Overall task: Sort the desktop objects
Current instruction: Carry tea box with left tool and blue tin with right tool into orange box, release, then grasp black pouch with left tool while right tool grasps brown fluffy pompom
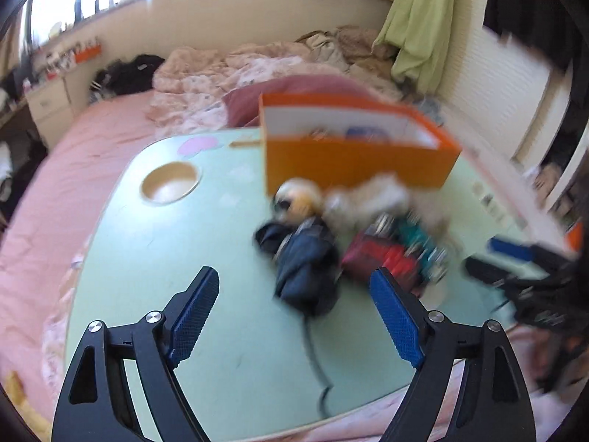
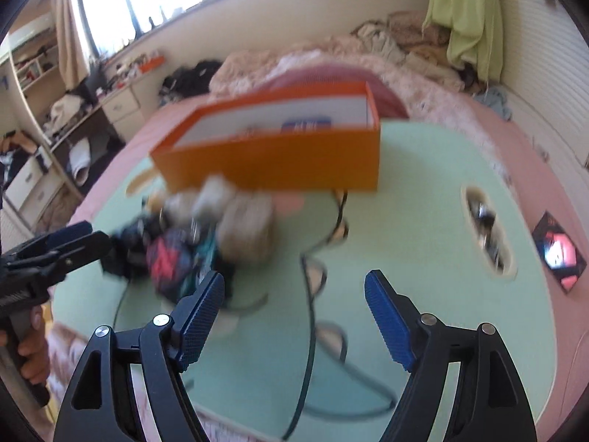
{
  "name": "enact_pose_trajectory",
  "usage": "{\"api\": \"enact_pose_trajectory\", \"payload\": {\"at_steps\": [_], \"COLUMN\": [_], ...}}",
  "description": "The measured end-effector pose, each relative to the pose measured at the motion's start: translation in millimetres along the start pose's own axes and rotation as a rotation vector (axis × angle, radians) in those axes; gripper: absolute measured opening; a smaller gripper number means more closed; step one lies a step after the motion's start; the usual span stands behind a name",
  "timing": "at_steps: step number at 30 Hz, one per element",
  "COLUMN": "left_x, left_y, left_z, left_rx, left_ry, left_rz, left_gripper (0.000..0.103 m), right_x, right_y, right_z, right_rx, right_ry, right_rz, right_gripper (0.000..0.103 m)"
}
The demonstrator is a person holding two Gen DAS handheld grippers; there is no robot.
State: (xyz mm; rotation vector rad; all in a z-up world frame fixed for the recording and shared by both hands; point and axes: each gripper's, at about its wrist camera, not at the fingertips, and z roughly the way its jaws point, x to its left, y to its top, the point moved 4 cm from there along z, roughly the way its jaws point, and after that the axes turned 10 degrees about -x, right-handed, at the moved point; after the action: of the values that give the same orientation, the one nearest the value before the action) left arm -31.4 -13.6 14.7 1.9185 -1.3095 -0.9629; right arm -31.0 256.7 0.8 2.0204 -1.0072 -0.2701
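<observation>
Left gripper [image 1: 294,316], right gripper [image 2: 294,318]: jaws wide, empty, above green worktop [image 1: 228,243]. Risk: cable [image 2: 311,316] snagging near clutter pile [image 1: 331,243].

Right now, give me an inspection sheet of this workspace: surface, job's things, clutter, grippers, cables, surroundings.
Surface: green lap table on a pink bed.
Job's things: orange box, open-topped, at the back; blurred pile of small objects in front of it.
Clutter: dark card on the bed beside the table.
Grippers: left gripper open, empty; right gripper open, empty.
Cables: dark cable trailing across the table.
Surroundings: window, green curtain, crumpled bedding.
</observation>
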Motion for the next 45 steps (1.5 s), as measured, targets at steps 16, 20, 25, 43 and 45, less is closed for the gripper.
{"api": "enact_pose_trajectory", "payload": {"at_steps": [16,20,25,43,45], "left_x": [11,11,11,11,11], "left_y": [-34,-32,-32,-31,-31], "left_z": [27,17,15,15,15], "left_rx": [0.028,0.023,0.024,0.025,0.025], "left_ry": [0.077,0.072,0.074,0.081,0.082], "left_rz": [-0.027,-0.025,-0.026,-0.030,-0.030], "left_gripper": [0.103,0.103,0.103,0.103,0.103], "right_x": [17,17,17,17,17], "right_y": [-24,-24,-24,-24,-24], "right_z": [20,20,20,20,20], "right_rx": [0.093,0.094,0.094,0.094,0.094], "right_ry": [-0.067,-0.067,-0.066,-0.066,-0.066], "right_rz": [-0.146,-0.146,-0.146,-0.146,-0.146], "right_gripper": [0.103,0.103,0.103,0.103,0.103]}}
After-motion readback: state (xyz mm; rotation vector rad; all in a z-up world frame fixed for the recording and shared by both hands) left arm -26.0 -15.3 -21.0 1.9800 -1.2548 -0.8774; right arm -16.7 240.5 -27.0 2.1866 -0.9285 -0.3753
